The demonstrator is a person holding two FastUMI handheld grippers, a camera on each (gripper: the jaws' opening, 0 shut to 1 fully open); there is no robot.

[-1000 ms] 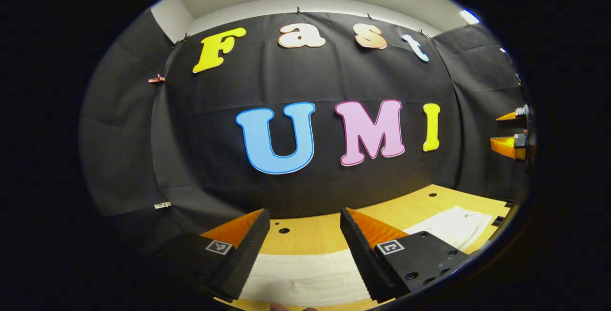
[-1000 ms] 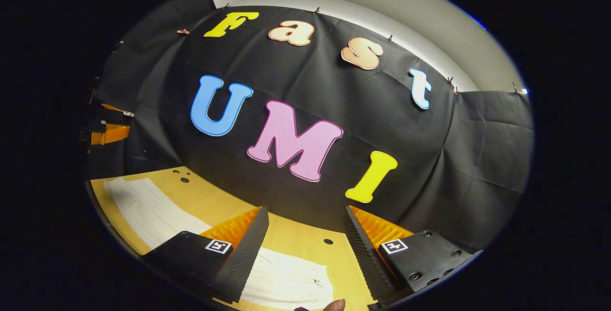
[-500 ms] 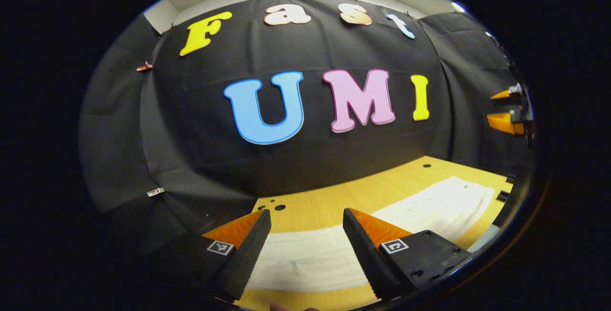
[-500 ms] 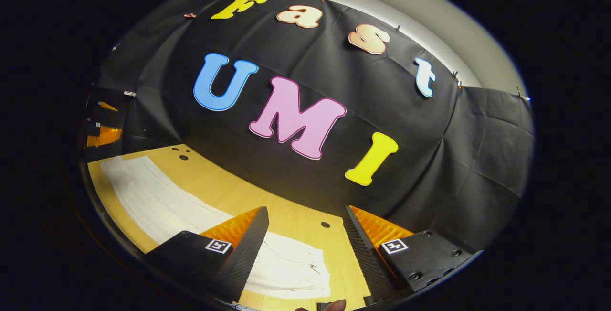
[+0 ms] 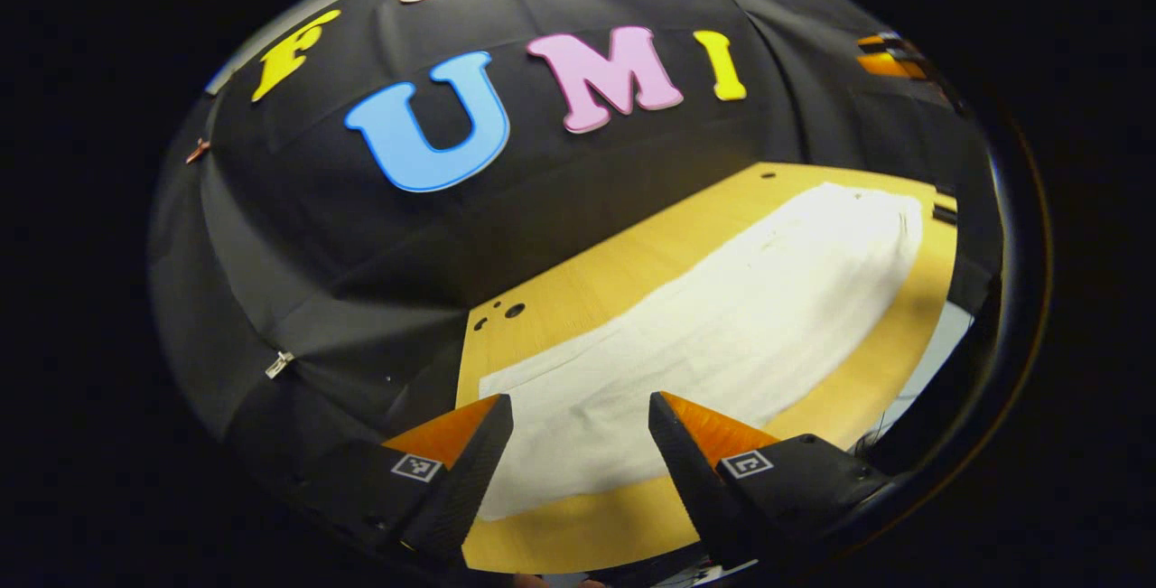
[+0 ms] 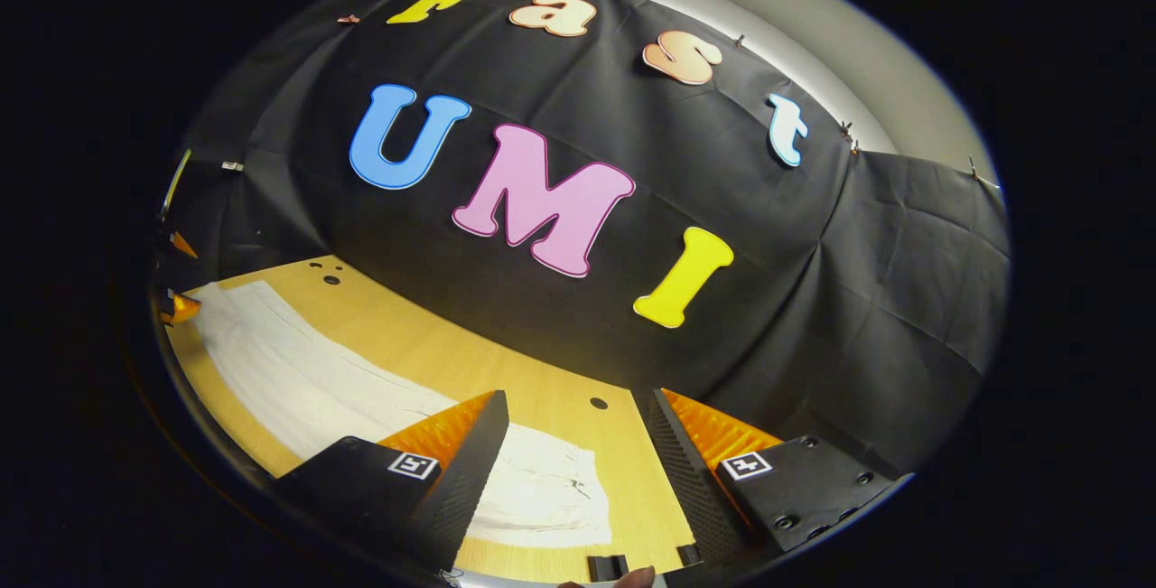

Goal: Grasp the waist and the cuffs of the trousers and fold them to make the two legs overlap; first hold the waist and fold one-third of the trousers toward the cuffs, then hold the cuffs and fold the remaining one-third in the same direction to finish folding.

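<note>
Black cloth walls close in a pale wooden table [image 5: 578, 285] with small dark holes near its far edge. Laid flat along it is a long strip of white cloth trousers [image 5: 722, 335], one narrow band rather than two spread legs, so I judge the legs already lie one over the other.

In the left gripper view the trousers run from about 6 o'clock, just ahead of the left tongs [image 5: 578, 443], away toward 2 o'clock. Those tongs are spread wide with nothing between the fingers, poised above one short end of the cloth without touching it. The other tongs show small at about 1 o'clock.

In the right gripper view the trousers [image 6: 298, 376] stretch from 9 o'clock to 6 o'clock, ending in a creased short end that looks like the waist, though I cannot be sure. The right tongs [image 6: 578, 443] are likewise wide apart and empty, held over that end. A fingertip of the person shows at the bottom edge.

Both thirds of the lengthwise fold appear undone: the strip lies at full length, with no layer turned back. What remains, as I judge it, is gripping the waist, carrying it a third toward the cuffs, then bringing the cuffs over.
</note>
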